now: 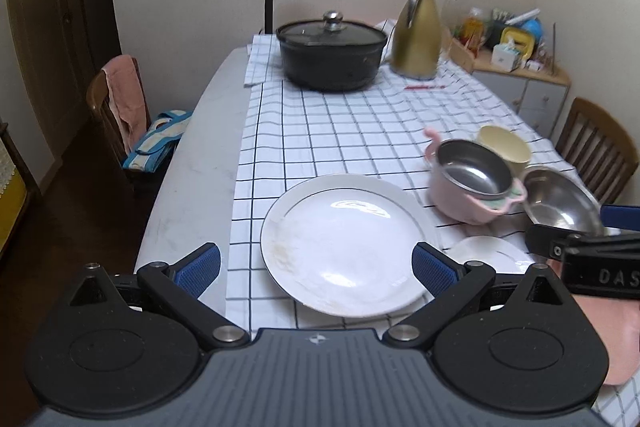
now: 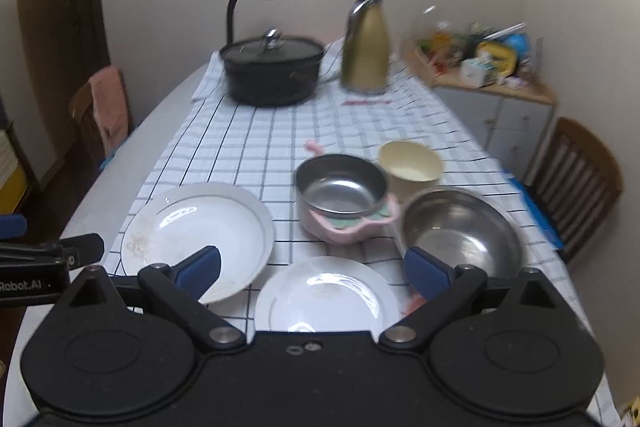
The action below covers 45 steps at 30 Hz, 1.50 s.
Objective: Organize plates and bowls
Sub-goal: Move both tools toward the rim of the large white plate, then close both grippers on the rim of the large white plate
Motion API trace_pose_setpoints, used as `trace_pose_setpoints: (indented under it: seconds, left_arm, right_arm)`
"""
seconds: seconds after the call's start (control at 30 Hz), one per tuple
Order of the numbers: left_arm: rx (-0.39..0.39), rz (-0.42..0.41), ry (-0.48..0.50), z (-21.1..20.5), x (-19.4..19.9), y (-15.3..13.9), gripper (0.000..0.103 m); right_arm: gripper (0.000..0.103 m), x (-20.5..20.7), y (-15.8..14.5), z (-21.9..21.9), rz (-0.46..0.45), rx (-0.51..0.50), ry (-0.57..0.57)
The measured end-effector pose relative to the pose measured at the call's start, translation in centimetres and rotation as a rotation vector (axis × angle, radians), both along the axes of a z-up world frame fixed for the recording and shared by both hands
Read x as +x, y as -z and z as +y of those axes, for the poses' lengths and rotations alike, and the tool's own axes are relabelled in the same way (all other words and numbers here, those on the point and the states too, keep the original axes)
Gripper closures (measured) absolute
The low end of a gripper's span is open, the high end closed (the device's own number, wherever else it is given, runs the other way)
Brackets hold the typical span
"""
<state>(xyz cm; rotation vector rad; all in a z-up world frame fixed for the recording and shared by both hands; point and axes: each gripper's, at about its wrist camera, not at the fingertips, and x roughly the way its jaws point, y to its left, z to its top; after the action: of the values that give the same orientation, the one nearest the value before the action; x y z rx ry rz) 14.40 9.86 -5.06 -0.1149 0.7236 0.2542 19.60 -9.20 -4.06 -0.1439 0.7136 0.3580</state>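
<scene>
We find two white plates at the near edge of the table: the large white plate (image 1: 344,247) toward the near left corner of the checked tablecloth (image 1: 344,131), the small white plate (image 2: 326,293) just to its right. Both look like glazed ceramic, so we judge them stiff, slippery and breakable; the rim is the only place to pinch. Beyond them sit the pink-handled steel bowl (image 2: 340,187), the cream bowl (image 2: 410,163) and the wide steel bowl (image 2: 460,231), light and hard, best taken by the lip.

Our left gripper (image 1: 316,267) hovers over the large plate, fingers spread wide, empty. Our right gripper (image 2: 312,273) hangs above the small plate, equally wide apart, gripping nothing.
</scene>
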Motion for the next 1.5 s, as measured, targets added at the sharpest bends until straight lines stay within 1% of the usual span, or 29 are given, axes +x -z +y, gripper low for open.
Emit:
trace_pose_setpoints:
  seconds: [0.03, 0.13, 0.2, 0.27, 0.33, 0.37, 0.4, 0.5, 0.63, 0.67, 0.7, 0.73, 0.77, 0.8, 0.83, 0.9, 0.97, 1.0, 1.03, 1.07, 1.13, 1.17, 1.3, 1.37, 1.5]
  left_arm:
    - [-0.005, 0.01, 0.006, 0.4, 0.8, 0.4, 0.001]
    - [-0.027, 0.045, 0.013, 1.5, 3.3, 1.7, 0.001]
    - [-0.028, 0.076, 0.011, 2.1, 4.9, 2.6, 0.001]
    - [-0.028, 0.099, 0.02, 2.9, 6.2, 3.3, 0.001]
    - [-0.03, 0.127, 0.016, 3.7, 7.5, 4.1, 0.001]
    - [-0.031, 0.142, 0.014, 4.2, 8.1, 4.5, 0.001]
    - [-0.037, 0.159, 0.01, 4.6, 8.8, 4.9, 0.001]
    - [-0.069, 0.194, -0.013, 6.0, 10.2, 5.7, 0.001]
    - [-0.12, 0.246, -0.037, 7.6, 11.8, 6.8, 0.002]
    - [-0.133, 0.258, -0.05, 8.0, 12.0, 7.1, 0.004]
    - [-0.151, 0.272, -0.061, 8.5, 12.2, 7.5, 0.01]
    - [-0.165, 0.285, -0.07, 8.8, 12.3, 7.8, 0.018]
    - [-0.173, 0.296, -0.079, 9.1, 12.5, 8.1, 0.022]
    - [-0.182, 0.306, -0.083, 9.3, 12.6, 8.3, 0.031]
    - [-0.192, 0.314, -0.083, 9.4, 12.7, 8.6, 0.036]
    - [-0.211, 0.326, -0.08, 9.5, 12.9, 8.9, 0.041]
    - [-0.23, 0.334, -0.083, 9.7, 13.0, 9.2, 0.047]
    - [-0.242, 0.338, -0.087, 9.8, 13.1, 9.4, 0.054]
    - [-0.254, 0.342, -0.091, 9.9, 13.1, 9.5, 0.059]
    - [-0.262, 0.347, -0.095, 10.1, 13.1, 9.6, 0.062]
    - [-0.272, 0.358, -0.104, 10.3, 13.2, 9.9, 0.071]
    - [-0.28, 0.361, -0.109, 10.4, 13.1, 10.0, 0.072]
    - [-0.298, 0.362, -0.122, 10.7, 13.0, 10.3, 0.084]
    - [-0.304, 0.364, -0.126, 10.8, 12.9, 10.4, 0.085]
    - [-0.302, 0.362, -0.132, 10.9, 12.8, 10.4, 0.088]
  right_arm:
    - [0.007, 1.1, 0.4, 0.5, 0.028, -0.001, -0.006]
    - [0.007, 4.0, 1.6, 2.1, 0.094, -0.002, -0.035]
    - [0.009, 5.9, 2.7, 3.0, 0.144, -0.009, -0.054]
    - [0.016, 7.7, 3.8, 3.9, 0.204, -0.012, -0.057]
    - [0.019, 9.4, 4.9, 4.5, 0.261, -0.014, -0.058]
    - [0.023, 10.1, 5.4, 4.8, 0.285, -0.017, -0.048]
    - [0.025, 10.7, 5.9, 5.1, 0.303, -0.021, -0.042]
    - [0.028, 12.2, 7.0, 5.8, 0.363, -0.006, -0.039]
    - [0.035, 13.8, 8.2, 6.1, 0.426, 0.023, -0.018]
    - [0.038, 14.1, 8.5, 6.2, 0.44, 0.028, -0.015]
    - [0.04, 14.3, 8.6, 6.2, 0.449, 0.032, -0.014]
    - [0.043, 14.5, 8.8, 6.2, 0.461, 0.036, -0.011]
    - [0.045, 14.6, 9.0, 6.1, 0.471, 0.042, -0.012]
    - [0.046, 14.8, 9.2, 6.1, 0.479, 0.046, -0.013]
    - [0.048, 14.8, 9.3, 6.2, 0.484, 0.046, -0.015]
    - [0.052, 15.1, 9.5, 6.1, 0.496, 0.046, -0.019]
    - [0.058, 15.3, 9.8, 6.1, 0.513, 0.048, -0.018]
    - [0.059, 15.4, 9.9, 6.0, 0.521, 0.051, -0.016]
    - [0.064, 15.5, 9.9, 5.9, 0.526, 0.054, -0.014]
    - [0.069, 15.6, 10.0, 5.9, 0.531, 0.057, -0.01]
    - [0.073, 15.7, 10.0, 5.8, 0.542, 0.067, -0.011]
    - [0.076, 15.8, 10.1, 5.8, 0.547, 0.071, -0.012]
    - [0.089, 15.8, 10.2, 5.9, 0.569, 0.093, -0.022]
    - [0.094, 15.7, 10.1, 5.9, 0.574, 0.103, -0.022]
    - [0.094, 15.6, 10.1, 6.2, 0.568, 0.097, -0.014]
